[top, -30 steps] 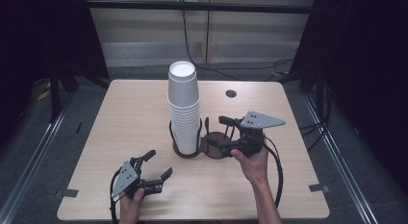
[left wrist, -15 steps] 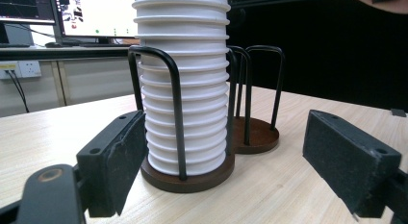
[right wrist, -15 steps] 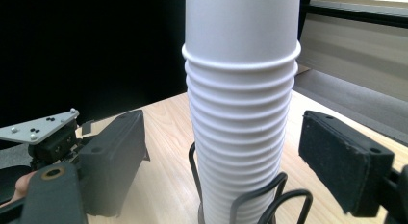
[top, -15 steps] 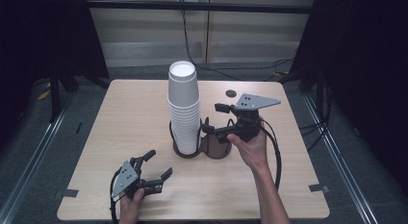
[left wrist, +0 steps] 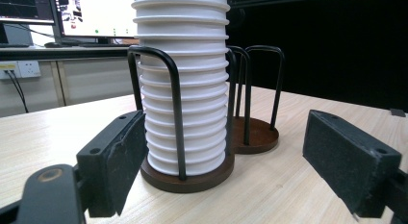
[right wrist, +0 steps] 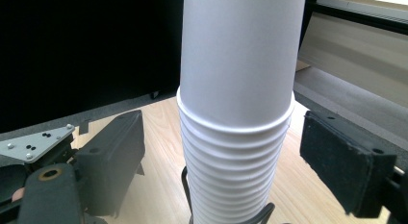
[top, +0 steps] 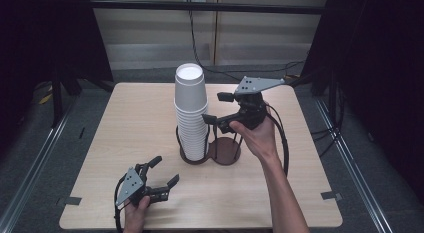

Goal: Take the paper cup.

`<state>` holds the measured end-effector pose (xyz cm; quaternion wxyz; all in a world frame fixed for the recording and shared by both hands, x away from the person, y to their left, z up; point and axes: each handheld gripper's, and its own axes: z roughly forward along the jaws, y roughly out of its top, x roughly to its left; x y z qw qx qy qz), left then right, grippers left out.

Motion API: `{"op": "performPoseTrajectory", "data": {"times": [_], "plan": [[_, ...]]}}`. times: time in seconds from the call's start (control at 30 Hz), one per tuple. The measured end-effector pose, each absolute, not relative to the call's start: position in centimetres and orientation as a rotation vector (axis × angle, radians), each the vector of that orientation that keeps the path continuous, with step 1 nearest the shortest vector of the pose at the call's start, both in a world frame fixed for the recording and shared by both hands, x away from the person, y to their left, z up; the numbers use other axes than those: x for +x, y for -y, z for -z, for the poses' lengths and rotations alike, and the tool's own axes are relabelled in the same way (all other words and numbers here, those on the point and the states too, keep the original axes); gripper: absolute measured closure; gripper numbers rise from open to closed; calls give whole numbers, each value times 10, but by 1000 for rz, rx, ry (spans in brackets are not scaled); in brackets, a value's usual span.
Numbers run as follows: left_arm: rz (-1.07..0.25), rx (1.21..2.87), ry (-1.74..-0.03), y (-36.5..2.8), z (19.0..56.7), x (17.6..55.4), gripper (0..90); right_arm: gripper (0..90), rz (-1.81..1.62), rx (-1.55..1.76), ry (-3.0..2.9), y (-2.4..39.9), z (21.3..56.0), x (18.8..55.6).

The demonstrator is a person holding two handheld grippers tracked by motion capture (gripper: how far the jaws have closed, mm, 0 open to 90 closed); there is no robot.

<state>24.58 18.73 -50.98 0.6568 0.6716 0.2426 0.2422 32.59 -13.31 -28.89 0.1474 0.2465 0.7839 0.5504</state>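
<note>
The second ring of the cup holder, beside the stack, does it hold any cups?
No, the right-hand ring stands empty beside the cup stack.

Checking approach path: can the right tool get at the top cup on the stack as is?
Probably yes. The right tool is raised beside the cup stack, jaws open, and in the right gripper view the top cup sits between them with a gap each side. The holder's wire loops stand lower down.

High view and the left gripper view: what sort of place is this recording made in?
Probably a lab or recording station, not a home. A bare wooden table stands between dark curtains, cables run across the floor, and computer monitors sit on a desk behind.
</note>
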Motion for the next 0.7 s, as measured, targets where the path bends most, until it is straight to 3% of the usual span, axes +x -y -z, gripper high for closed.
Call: {"op": "performPoseTrajectory", "data": {"times": [0.7], "plan": [[-543, 1519, -546, -187, 510, 246, 156, 169, -1511, 680, -2369, 107, 260, 355]]}}
